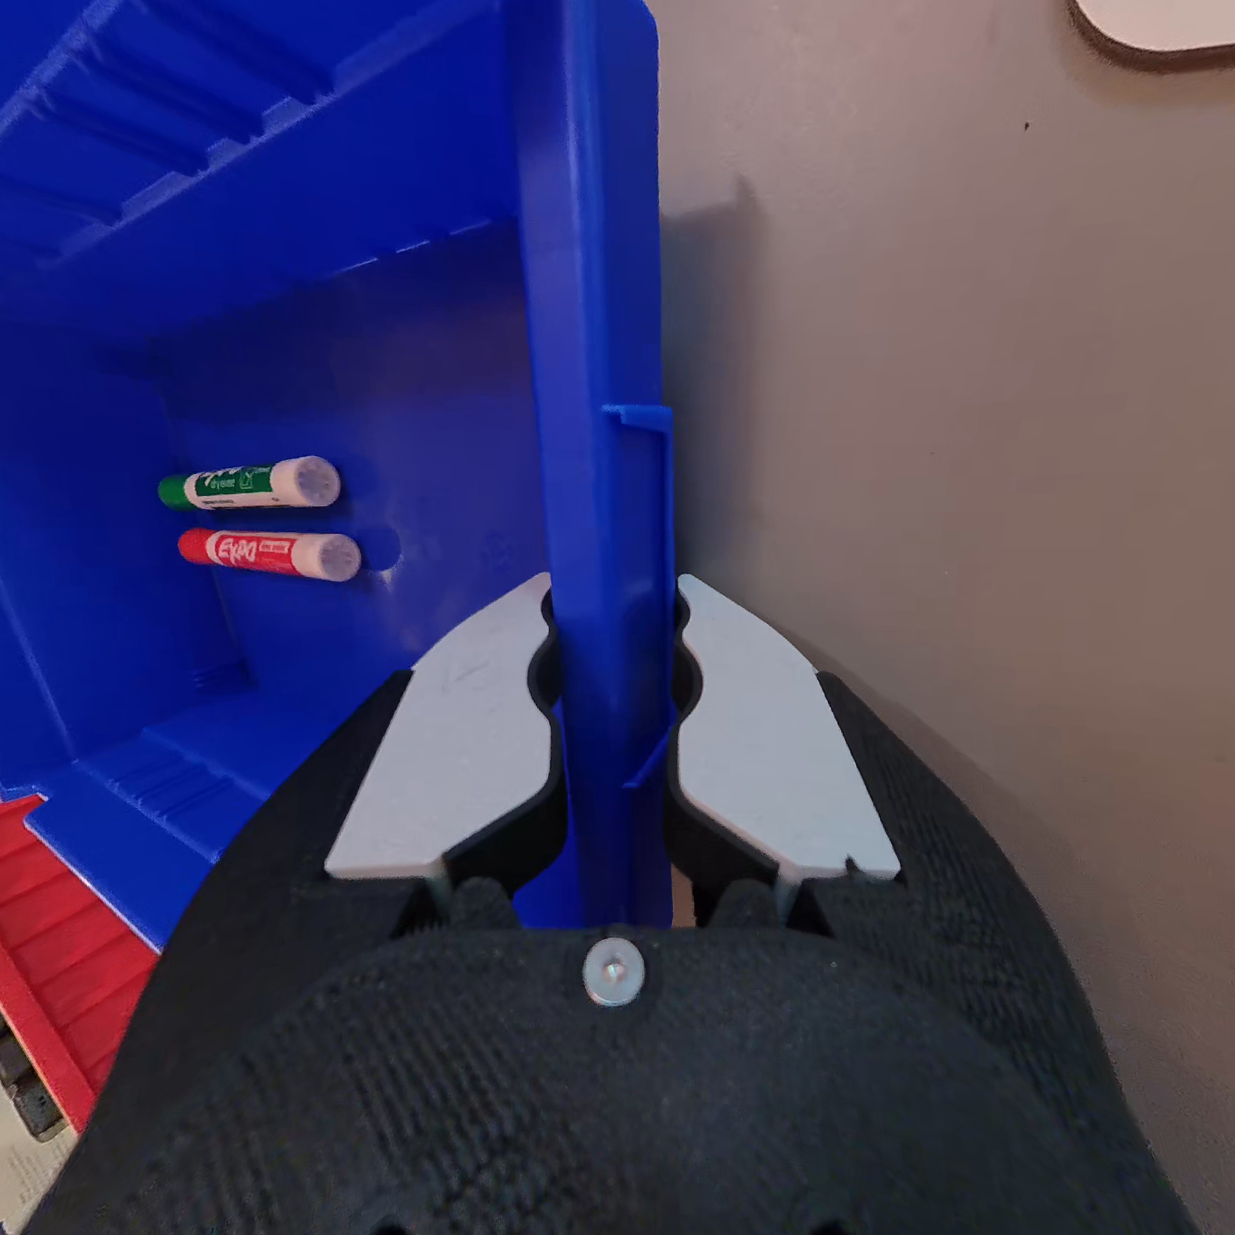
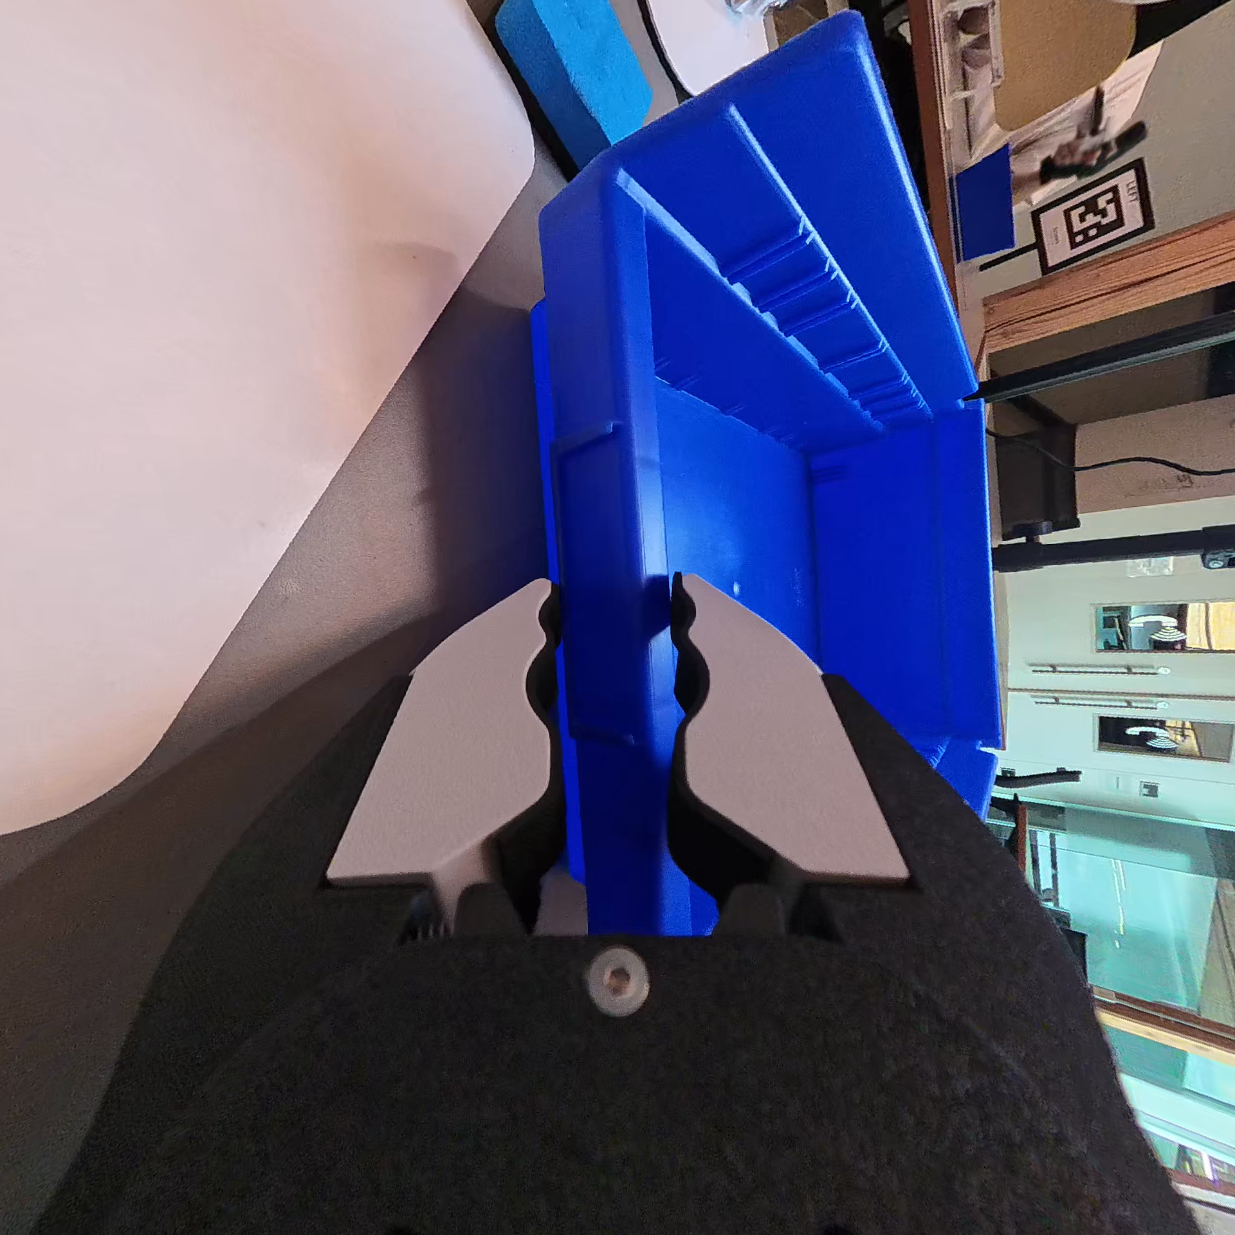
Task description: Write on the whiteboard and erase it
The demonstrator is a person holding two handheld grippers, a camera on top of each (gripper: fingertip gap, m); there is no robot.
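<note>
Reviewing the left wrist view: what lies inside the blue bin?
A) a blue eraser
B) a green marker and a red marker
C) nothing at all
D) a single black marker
B: a green marker and a red marker lie side by side inside the blue bin.

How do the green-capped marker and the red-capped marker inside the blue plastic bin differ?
The green-capped marker has a green cap and label; the red-capped marker has a red cap and label. In the left wrist view the green one sits higher and a little further left, while the red one sits lower and nearer the gripper. Both lie apart, roughly parallel, on the floor of the blue plastic bin, white ends pointing the same way.
</note>
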